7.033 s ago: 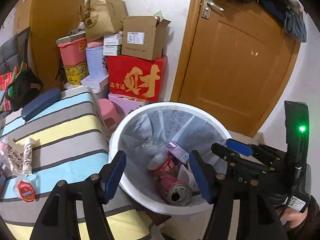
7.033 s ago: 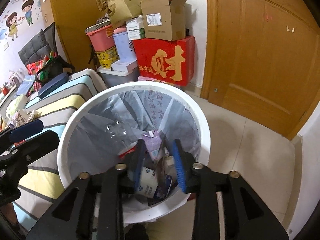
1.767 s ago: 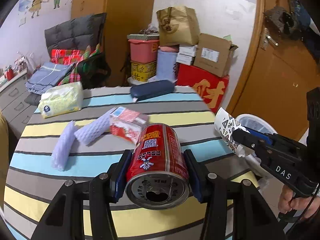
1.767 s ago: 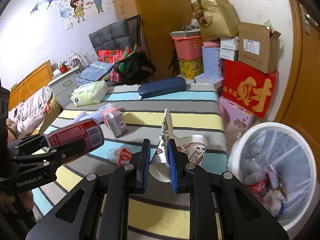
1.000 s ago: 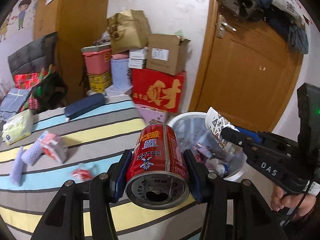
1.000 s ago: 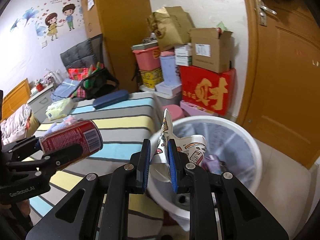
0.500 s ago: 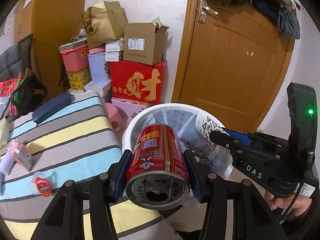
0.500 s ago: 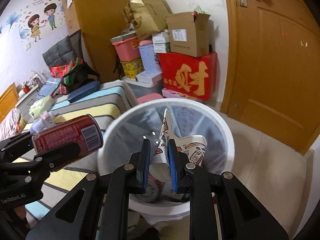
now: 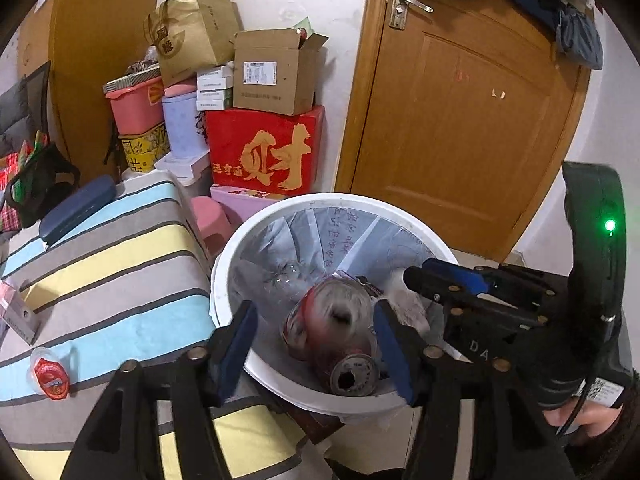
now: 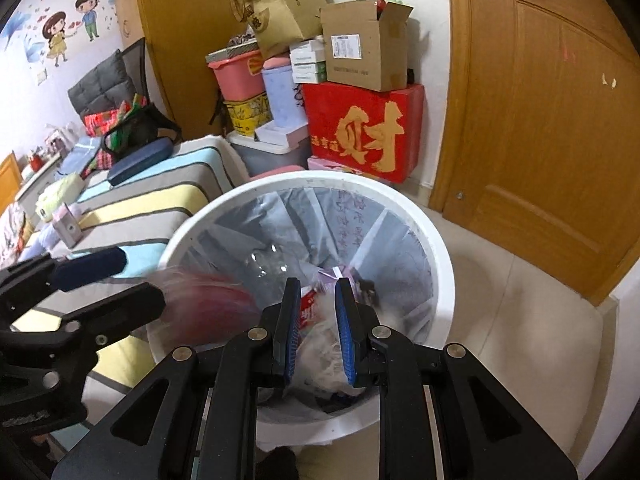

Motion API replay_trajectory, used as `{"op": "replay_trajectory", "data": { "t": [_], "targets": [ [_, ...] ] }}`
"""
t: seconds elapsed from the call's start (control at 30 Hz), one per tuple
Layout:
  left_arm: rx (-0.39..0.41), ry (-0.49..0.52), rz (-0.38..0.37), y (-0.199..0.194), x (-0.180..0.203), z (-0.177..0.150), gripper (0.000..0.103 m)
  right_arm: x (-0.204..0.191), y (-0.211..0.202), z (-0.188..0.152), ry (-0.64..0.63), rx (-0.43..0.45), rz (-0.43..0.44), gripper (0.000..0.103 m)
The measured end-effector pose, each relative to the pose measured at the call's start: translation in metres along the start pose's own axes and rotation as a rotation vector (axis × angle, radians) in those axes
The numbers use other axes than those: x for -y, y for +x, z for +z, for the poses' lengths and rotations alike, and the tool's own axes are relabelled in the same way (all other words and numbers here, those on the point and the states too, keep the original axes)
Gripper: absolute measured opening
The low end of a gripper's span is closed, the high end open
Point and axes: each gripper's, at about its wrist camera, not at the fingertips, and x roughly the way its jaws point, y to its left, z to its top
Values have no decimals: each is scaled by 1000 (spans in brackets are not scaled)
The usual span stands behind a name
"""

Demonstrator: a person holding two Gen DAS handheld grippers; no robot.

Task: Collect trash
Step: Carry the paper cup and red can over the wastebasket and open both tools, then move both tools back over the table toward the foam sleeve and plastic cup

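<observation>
My left gripper (image 9: 314, 340) jaws just been opening, now spread; blurred red metal drink can (image 9: 334, 316) free between pads, dropping into white round plastic bin (image 9: 280, 384). My right gripper (image 10: 318, 328) narrow; paper cup blurred there, grip unclear.

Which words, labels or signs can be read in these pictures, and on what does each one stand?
"财", large and gold: on the red box.
"DA": on the right tool's black body; the rest is cut off.
Small gold characters beside "财": too small to read.
Shipping label on the cardboard box: too small to read.
Round logo on the brown paper bag: blurred.
Handwritten characters on the bin liner: unreadable.
</observation>
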Motion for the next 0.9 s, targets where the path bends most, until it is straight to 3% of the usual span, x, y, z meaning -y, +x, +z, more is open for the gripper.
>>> {"op": "replay_trajectory", "data": {
  "t": [0.17,0.9],
  "targets": [
    [7,-10,16,-6,-4,-2,62,6,-4,-1,39,9,-10,34],
    [91,-70,90,-70,-40,-20,62,-38,-31,4,-10,105,30,35]
  ]
}}
